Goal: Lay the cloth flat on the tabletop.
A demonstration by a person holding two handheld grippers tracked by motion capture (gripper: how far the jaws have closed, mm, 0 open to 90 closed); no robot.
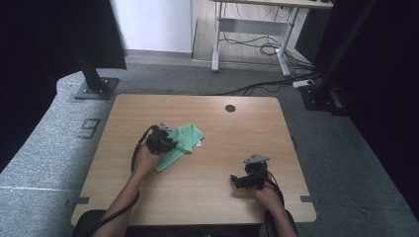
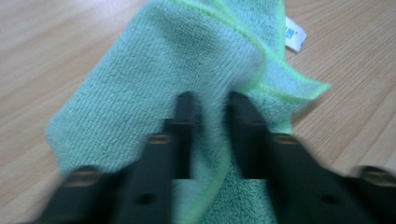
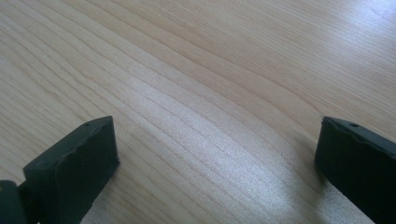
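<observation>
While left gripper [image 2: 212,105] pinches green cloth [image 2: 154,70], right gripper [image 3: 215,140] gapes

Your high view looks down on the whole table [image 1: 217,197]; both gripper views sit close above that tabletop.

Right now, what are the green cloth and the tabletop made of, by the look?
Green cloth: likely microfibre terry, matte; fine looped ribbing, stitched brighter green hem, white sewn tag.
Tabletop: wood-grain surface, probably laminate, satin; straight printed-looking grain lines with a soft sheen.
</observation>
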